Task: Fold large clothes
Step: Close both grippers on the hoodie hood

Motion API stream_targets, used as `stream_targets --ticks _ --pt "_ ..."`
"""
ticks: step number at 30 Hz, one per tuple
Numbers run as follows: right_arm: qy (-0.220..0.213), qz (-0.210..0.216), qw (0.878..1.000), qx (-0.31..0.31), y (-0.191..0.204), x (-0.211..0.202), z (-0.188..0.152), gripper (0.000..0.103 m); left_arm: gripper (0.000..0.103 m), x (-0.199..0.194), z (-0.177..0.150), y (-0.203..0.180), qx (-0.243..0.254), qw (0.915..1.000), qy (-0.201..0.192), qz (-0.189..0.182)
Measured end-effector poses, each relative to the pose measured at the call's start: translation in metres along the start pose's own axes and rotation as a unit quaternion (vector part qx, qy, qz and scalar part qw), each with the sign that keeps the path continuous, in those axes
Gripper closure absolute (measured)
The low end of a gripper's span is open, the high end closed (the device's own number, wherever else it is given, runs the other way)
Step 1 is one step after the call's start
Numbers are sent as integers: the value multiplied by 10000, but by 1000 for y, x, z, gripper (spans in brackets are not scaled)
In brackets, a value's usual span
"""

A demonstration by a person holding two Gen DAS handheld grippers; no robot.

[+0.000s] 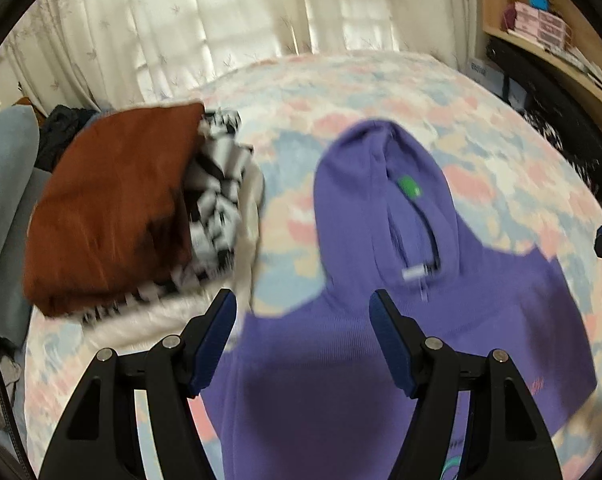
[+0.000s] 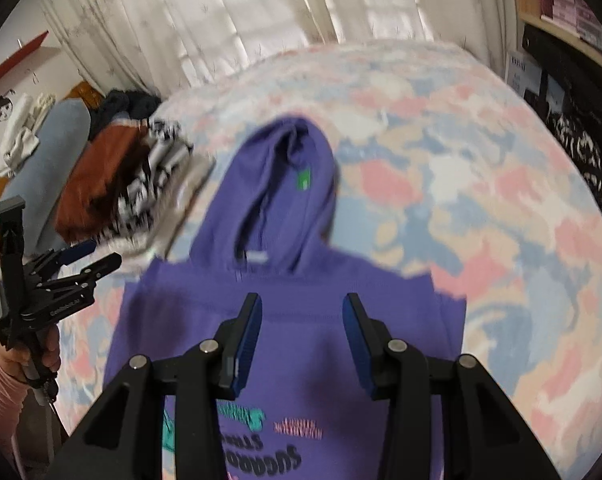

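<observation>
A purple hoodie point(image 1: 481, 300) lies flat on the floral bedspread point(image 1: 513, 152), its hood point(image 1: 365, 184) pointing away toward the curtain. In the right wrist view the hoodie point(image 2: 205, 304) shows printed lettering point(image 2: 261, 452) low on its front. My left gripper point(image 1: 301, 296) hovers over the hoodie's left shoulder, open, with nothing between its blue pads. My right gripper point(image 2: 302, 299) hangs above the chest, open too, holding nothing. The left gripper point(image 2: 101, 254) also appears at the left of the right wrist view, held by a hand in a pink sleeve point(image 2: 1, 376). Both views are motion-blurred.
A stack of clothes point(image 1: 113, 208), rust-brown, black-and-white and fluffy white, sits on the bed left of the hood. A grey-blue pillow point(image 1: 5, 184) lies beyond it. Pale curtains point(image 1: 221, 20) close off the far side. A wooden shelf point(image 1: 541, 28) stands at the right.
</observation>
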State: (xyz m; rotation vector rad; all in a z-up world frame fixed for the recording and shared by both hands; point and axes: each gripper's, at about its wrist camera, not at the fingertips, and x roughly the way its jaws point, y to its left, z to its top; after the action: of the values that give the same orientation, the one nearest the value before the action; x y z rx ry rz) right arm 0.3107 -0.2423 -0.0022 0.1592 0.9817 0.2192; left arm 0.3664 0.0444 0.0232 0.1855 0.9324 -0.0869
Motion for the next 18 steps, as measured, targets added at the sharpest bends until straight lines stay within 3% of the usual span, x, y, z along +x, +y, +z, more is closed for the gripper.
stream_targets --ticks 3,5,9,13,18 --pt "-201 65 9998 51 -1 -3 26 60 36 6 26 1 -53 9999 -97 6" --pt "-305 64 9995 74 -2 0 43 52 36 13 43 -2 -10 9999 -146 54" --pt "-402 95 9991 139 -6 13 74 52 36 36 71 -7 116 9995 -181 244" --pt "-414 31 9989 236 -14 38 102 52 35 70 92 -6 13 9994 12 334" --pt "-285 92 9982 510 -28 79 120 52 35 121 98 -3 -295 9990 314 108"
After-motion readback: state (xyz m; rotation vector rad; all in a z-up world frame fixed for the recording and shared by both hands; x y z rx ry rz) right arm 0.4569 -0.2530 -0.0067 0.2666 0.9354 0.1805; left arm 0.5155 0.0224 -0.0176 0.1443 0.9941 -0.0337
